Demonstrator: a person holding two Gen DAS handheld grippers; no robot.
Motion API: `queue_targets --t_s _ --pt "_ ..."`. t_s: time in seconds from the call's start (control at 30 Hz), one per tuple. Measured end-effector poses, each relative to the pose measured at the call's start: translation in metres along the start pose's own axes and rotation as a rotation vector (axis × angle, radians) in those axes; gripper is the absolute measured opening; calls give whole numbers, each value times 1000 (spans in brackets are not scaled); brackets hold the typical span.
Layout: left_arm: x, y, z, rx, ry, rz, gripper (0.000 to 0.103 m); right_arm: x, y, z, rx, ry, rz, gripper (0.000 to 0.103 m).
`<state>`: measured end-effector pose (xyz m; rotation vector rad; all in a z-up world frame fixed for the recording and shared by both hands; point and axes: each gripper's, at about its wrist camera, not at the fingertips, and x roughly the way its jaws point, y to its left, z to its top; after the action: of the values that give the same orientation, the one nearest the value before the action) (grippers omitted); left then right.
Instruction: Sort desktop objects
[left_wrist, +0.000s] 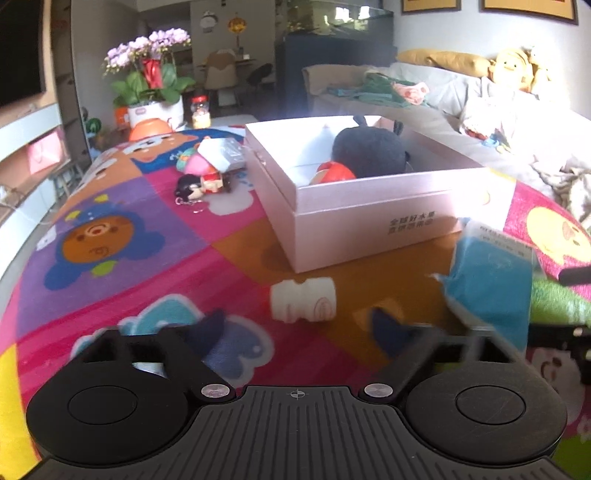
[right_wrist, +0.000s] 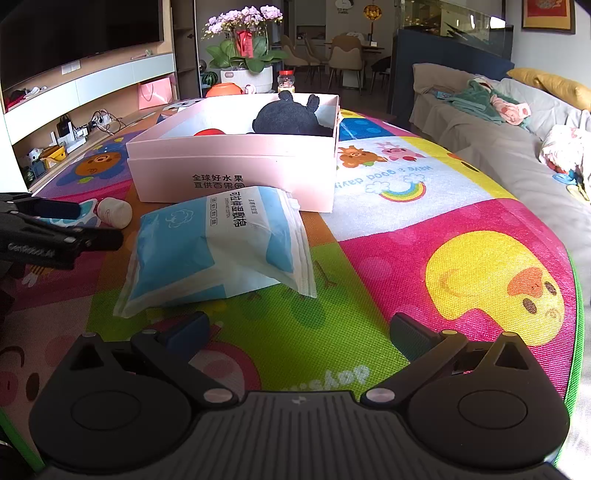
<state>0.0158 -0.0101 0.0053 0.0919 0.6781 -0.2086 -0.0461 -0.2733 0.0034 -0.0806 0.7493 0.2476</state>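
Note:
A pink box (left_wrist: 369, 221) (right_wrist: 236, 166) stands on the colourful mat and holds a black plush toy (left_wrist: 369, 151) (right_wrist: 288, 118) and a red object (left_wrist: 336, 171). A small white bottle (left_wrist: 303, 301) (right_wrist: 114, 212) lies on its side just ahead of my open, empty left gripper (left_wrist: 295, 328). A blue and white cotton pack (right_wrist: 218, 247) (left_wrist: 491, 284) lies in front of the box, ahead and left of my open, empty right gripper (right_wrist: 299, 332). The left gripper (right_wrist: 55, 236) shows at the left edge of the right wrist view.
Small toy figures and a keychain (left_wrist: 207, 177) lie left of the box. A flower pot (left_wrist: 155, 107), an orange bowl (left_wrist: 149, 129) and a jar (left_wrist: 201, 110) stand at the far end. A sofa (right_wrist: 498, 147) runs along the right.

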Motion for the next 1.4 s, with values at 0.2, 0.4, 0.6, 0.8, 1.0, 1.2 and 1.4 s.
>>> queue_targets --t_s 0.2,0.4,0.6,0.8,1.0,1.2,1.4 --pt "12 -5 6 -17 0 -2 74 0 1 0 -2 2 -3 103" --pt "6 -7 2 46 -36 -4 48 1 2 2 -2 14 -7 103" --pt "-21 5 -20 73 -43 -17 48 -9 -2 15 119 70 133 103" --pt "-36 15 -29 40 -70 -39 63 -7 25 29 -32 54 36 103" --pt "-40 15 -29 34 -110 -45 83 12 -1 44 -88 111 -220 103" --pt "-44 19 -30 6 -143 -56 94 -19 -2 61 -13 16 -240 103" --pt "-47 22 -32 -10 -161 -55 95 -15 24 72 126 66 -44 103"
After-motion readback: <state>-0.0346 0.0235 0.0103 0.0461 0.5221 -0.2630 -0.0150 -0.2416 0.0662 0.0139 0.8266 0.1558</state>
